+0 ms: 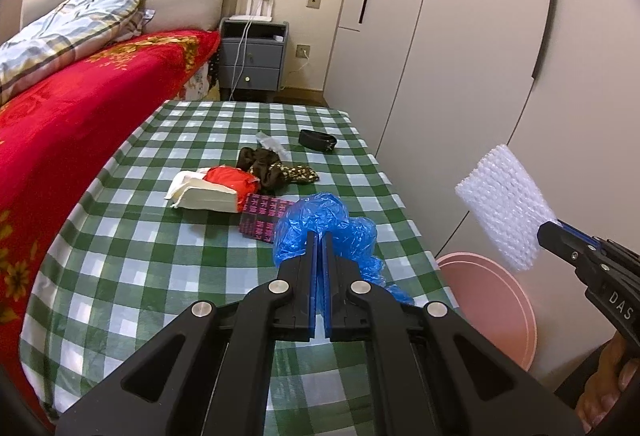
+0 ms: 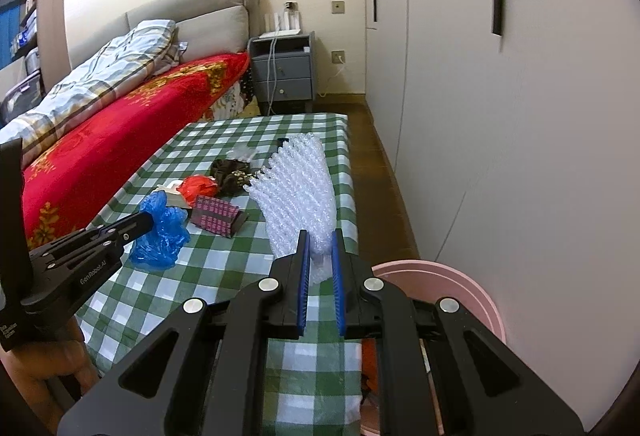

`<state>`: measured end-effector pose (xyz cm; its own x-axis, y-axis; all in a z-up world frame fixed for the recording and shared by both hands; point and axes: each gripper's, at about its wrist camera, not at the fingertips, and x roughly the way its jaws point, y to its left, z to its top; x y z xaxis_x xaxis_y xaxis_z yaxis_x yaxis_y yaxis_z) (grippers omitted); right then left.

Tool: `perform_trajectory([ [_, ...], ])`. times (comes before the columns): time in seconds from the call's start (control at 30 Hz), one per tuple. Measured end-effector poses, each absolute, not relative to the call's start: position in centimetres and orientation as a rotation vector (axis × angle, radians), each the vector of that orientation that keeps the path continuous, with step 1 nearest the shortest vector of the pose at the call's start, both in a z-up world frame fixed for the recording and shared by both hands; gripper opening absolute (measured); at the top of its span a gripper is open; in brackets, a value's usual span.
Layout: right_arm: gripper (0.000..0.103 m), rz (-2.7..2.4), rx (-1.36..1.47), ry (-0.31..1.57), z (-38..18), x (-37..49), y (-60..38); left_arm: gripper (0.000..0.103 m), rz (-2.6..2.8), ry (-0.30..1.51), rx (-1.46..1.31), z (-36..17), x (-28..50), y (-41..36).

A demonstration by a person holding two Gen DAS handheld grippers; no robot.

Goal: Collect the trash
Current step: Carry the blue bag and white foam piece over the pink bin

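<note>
Left wrist: left gripper (image 1: 320,236) jaws clamped on blue plastic bag (image 1: 320,220) | right gripper (image 2: 320,248) jaws pinching bubble wrap (image 2: 296,192) | both lifted, pink bin (image 2: 452,280) near | tabletop (image 1: 160,268) litter remains (red wrapper (image 1: 230,178), box (image 1: 262,216)) | roughly midway

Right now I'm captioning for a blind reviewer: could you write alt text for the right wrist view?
The right tongs grip a sheet of bubble wrap above a green checked table, beside a pink bin. At left, the left tongs hold a crumpled blue plastic bag.
</note>
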<state>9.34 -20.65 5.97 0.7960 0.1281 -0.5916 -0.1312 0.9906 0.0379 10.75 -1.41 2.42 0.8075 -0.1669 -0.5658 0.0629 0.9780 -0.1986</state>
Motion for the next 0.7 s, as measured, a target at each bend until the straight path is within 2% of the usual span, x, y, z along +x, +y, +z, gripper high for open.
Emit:
perform_trajectory([
  [0.7, 0.011, -0.068, 0.082, 0.629, 5.9, 6.6, -27.5, 0.002, -0.236, 0.607, -0.148, 2.7, 10.8, -5.4],
])
